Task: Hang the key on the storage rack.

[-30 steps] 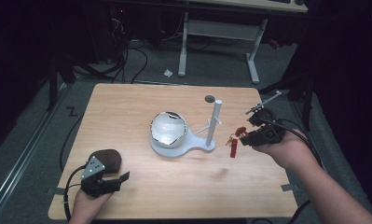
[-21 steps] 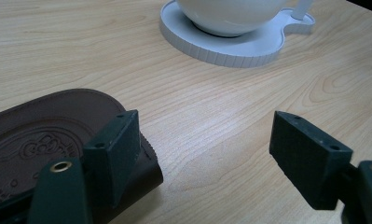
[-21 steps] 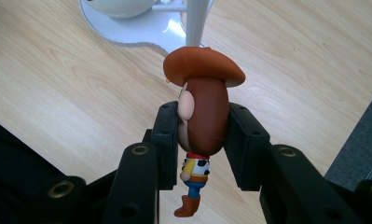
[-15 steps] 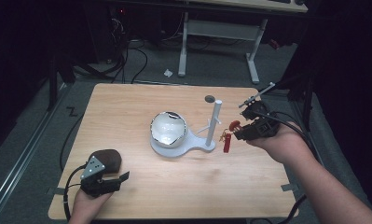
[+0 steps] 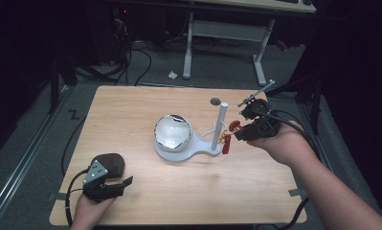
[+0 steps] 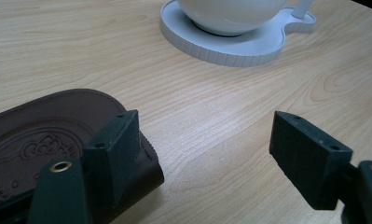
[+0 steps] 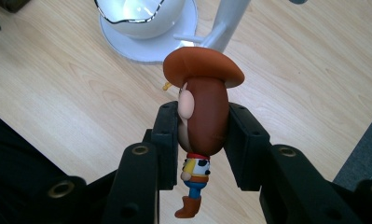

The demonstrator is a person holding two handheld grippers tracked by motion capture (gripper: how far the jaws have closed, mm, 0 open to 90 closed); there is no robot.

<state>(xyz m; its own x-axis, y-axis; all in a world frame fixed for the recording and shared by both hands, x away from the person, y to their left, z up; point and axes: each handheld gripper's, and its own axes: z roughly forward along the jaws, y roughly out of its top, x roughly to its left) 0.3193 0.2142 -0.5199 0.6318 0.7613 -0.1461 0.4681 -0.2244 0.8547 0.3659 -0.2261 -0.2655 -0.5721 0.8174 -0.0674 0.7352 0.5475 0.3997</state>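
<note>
Cowboy figure held at the stand's peg

The right gripper (image 7: 203, 140) is clenched on the cowboy figure's (image 7: 202, 112) head, at 3 o'clock of the white stand (image 5: 220, 125). I judge it not yet hung. The left gripper (image 6: 207, 154) rests released at 7 o'clock, beside a brown pouch (image 6: 39, 135).

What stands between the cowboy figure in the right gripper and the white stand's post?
Nothing visible. The right gripper holds the cowboy figure by its head, just beside the post of the white stand. The bowl sits on the stand's other end.
</note>
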